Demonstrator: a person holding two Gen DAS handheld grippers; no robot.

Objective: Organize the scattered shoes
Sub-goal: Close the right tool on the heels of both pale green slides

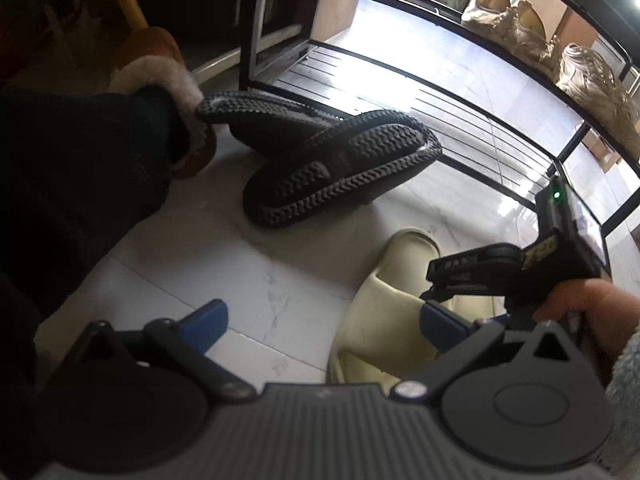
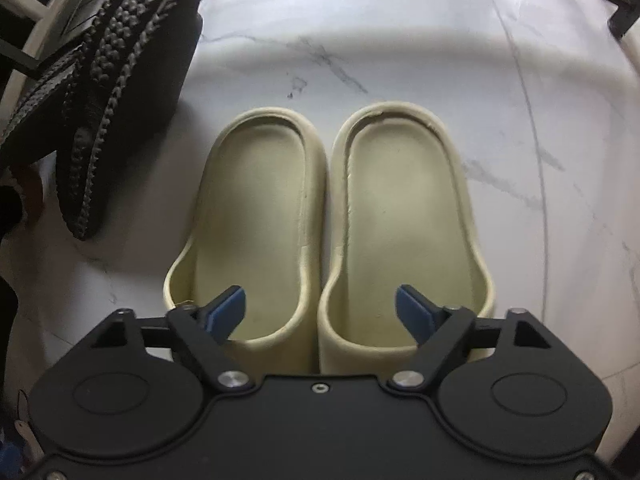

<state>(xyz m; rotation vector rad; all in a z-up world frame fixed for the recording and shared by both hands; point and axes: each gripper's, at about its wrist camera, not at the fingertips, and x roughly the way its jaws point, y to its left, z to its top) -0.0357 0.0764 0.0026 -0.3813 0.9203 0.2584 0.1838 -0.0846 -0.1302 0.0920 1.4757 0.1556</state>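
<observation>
Holding: I keep one gripper in each hand above a white marble floor (image 2: 400,60), and both are spread wide with nothing between the pads.
Left gripper (image 1: 322,320): its blue pads hang over bare floor; the cream slides lie just at its right pad, low and to the right.
Right gripper (image 2: 320,308): it is directly above the cream slides (image 2: 332,220); one blue pad is over the left slide, the other over the right slide, and I cannot tell if they touch the foam.
Cream slides: the pair lies side by side, touching, soles down.
Only in left view: a fur-lined brown slipper (image 1: 160,64) at far left, a black metal shoe rack (image 1: 400,72) behind, beige sneakers (image 1: 520,28) on its upper shelf, and my right hand (image 1: 592,312) on the other gripper.
Only in right view: both slides fully, from above.
Black slippers (image 1: 340,164): two, turned with ribbed soles up, one leaning on the other, left of the slides and near the rack's foot.
</observation>
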